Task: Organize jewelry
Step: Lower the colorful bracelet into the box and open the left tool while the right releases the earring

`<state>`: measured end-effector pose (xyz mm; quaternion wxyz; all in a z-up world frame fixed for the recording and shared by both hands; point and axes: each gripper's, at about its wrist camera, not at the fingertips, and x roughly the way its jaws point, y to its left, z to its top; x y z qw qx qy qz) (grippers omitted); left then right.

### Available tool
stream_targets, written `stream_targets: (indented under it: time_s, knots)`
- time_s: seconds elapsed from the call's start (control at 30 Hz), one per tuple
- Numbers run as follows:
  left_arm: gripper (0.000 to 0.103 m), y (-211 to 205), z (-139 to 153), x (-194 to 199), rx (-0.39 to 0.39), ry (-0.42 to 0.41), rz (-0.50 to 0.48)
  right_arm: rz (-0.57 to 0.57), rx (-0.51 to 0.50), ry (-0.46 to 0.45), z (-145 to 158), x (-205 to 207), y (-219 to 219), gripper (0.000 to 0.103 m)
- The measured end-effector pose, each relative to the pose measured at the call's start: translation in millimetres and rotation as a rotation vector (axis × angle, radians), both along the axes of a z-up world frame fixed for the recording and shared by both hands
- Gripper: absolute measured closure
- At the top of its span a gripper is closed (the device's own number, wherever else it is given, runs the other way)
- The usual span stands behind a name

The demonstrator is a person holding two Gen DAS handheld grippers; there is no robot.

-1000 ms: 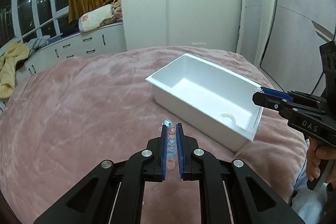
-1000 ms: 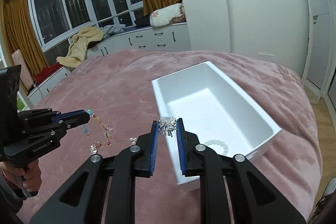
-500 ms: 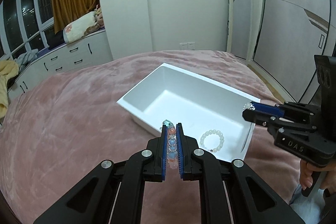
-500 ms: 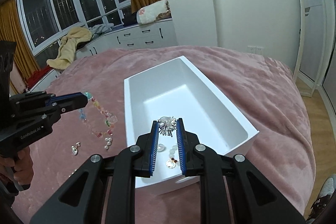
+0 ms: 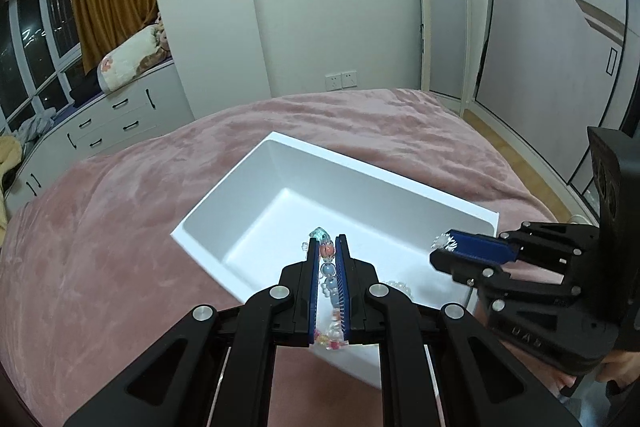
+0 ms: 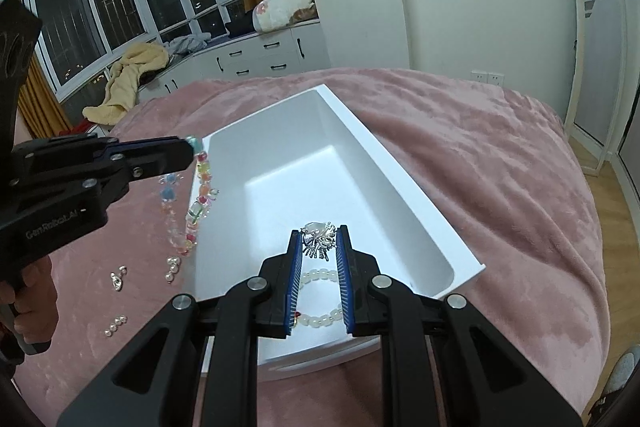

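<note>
A white rectangular box (image 5: 360, 183) (image 6: 372, 147) lies on the pink bed. My left gripper (image 5: 327, 247) is shut on a colourful bead strand (image 5: 327, 267), held over the box's near-left rim; in the right wrist view the bead strand (image 6: 200, 195) dangles from that left gripper (image 6: 188, 145) along the box's left wall. My right gripper (image 6: 319, 233) is shut on a silver tassel ornament (image 6: 318, 241) above the box floor; the left wrist view shows this right gripper (image 5: 442, 247) at the right. A white pearl bracelet (image 6: 316, 297) rests inside the box.
Small silver and pearl pieces (image 6: 172, 267) (image 6: 118, 277) (image 6: 114, 325) lie on the pink blanket (image 6: 500, 187) left of the box. White drawers (image 6: 260, 55) with bedding stand under the windows. A person's hand (image 6: 30, 307) grips the left tool's handle.
Both grippers have moved over the box: the left one carried the bead strand to the box's left rim, and the right one came down lower above the pearl bracelet.
</note>
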<state>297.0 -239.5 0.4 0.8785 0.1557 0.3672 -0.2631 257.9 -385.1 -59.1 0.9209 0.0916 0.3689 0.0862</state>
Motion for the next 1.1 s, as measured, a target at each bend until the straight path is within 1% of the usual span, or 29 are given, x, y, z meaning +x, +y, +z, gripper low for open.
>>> stream_targets:
  time_s: [0.13, 0.33, 0.57, 0.67, 0.7, 0.73, 0.77, 0.8, 0.83, 0.87, 0.93, 0.97, 1.0, 1.03, 1.07, 1.1]
  knots:
    - [0.090, -15, -10, 9, 0.018, 0.012, -0.002, 0.008, 0.006, 0.015, -10, 7, -5, 0.085]
    - [0.090, -31, -21, 25, 0.047, 0.025, -0.004, 0.043, -0.039, 0.040, -19, 21, -4, 0.085]
    - [0.090, -31, -29, 37, 0.064, 0.036, 0.012, 0.056, -0.053, 0.041, -18, 30, -3, 0.085]
    - [0.090, -29, -31, 42, 0.060, 0.049, 0.023, 0.058, -0.060, 0.048, -18, 31, -2, 0.085]
    - [0.088, -28, -32, 42, 0.061, 0.051, 0.025, 0.059, -0.059, 0.054, -18, 32, -2, 0.084]
    - [0.084, -28, -32, 41, 0.059, 0.050, 0.027, 0.055, -0.061, 0.059, -19, 31, -2, 0.084]
    - [0.081, -27, -31, 41, 0.056, 0.050, 0.028, 0.053, -0.063, 0.059, -18, 32, -1, 0.081]
    - [0.079, -26, -31, 40, 0.051, 0.050, 0.028, 0.050, -0.064, 0.062, -17, 32, -1, 0.075]
    - [0.079, -25, -29, 39, 0.047, 0.050, 0.027, 0.047, -0.062, 0.062, -17, 32, -1, 0.059]
    - [0.079, -25, -28, 38, 0.046, 0.049, 0.029, 0.047, -0.057, 0.059, -15, 30, 0, 0.049]
    - [0.071, -21, -24, 36, 0.038, 0.043, 0.034, 0.043, -0.059, 0.048, -12, 28, 0, 0.048]
    - [0.068, -19, -22, 35, 0.033, 0.038, 0.039, 0.043, -0.064, 0.045, -9, 27, 1, 0.039]
    - [0.062, -14, -18, 34, 0.023, 0.034, 0.044, 0.040, -0.068, 0.037, -6, 26, 1, 0.032]
    - [0.051, -11, -15, 32, 0.015, 0.028, 0.047, 0.034, -0.070, 0.028, -4, 24, 1, 0.018]
    - [0.045, -6, -11, 30, 0.006, 0.017, 0.055, 0.024, -0.062, 0.011, 1, 22, 0, 0.015]
    - [0.035, 1, -5, 27, -0.011, 0.007, 0.064, 0.018, -0.051, 0.001, 4, 20, -1, 0.010]
